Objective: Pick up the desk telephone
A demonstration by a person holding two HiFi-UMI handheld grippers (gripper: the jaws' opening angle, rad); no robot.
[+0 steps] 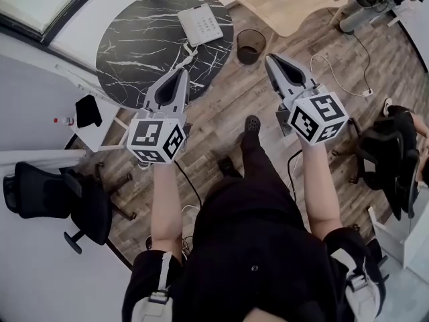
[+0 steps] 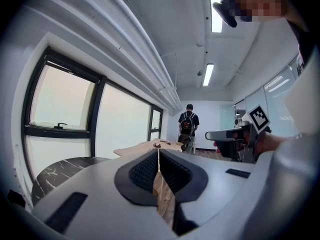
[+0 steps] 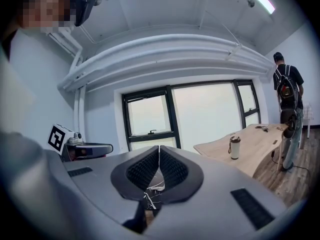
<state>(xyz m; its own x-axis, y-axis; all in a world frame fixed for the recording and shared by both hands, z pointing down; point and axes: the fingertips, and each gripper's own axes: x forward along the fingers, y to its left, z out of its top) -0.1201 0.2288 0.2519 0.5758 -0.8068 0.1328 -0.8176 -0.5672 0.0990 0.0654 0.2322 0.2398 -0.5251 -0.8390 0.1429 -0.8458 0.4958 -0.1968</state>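
The white desk telephone (image 1: 201, 24) lies on the far right part of a round black marble table (image 1: 134, 52), and its coiled cord (image 1: 190, 56) trails toward me. My left gripper (image 1: 183, 71) hovers over the table's near edge, short of the phone, shut with nothing in it. To the right, off the table and above the wooden floor, my right gripper (image 1: 269, 59) is also shut and empty. In the left gripper view the pads (image 2: 145, 171) meet, and the right gripper (image 2: 235, 134) shows beside them. The right gripper view shows shut pads (image 3: 172, 168) too.
A black waste bin (image 1: 251, 45) stands on the floor right of the table. Behind it is a wooden desk (image 1: 295, 12) with a cup (image 3: 234, 147). Office chairs stand at left (image 1: 53, 196) and right (image 1: 389, 153). A person with a backpack (image 2: 188, 124) stands far off.
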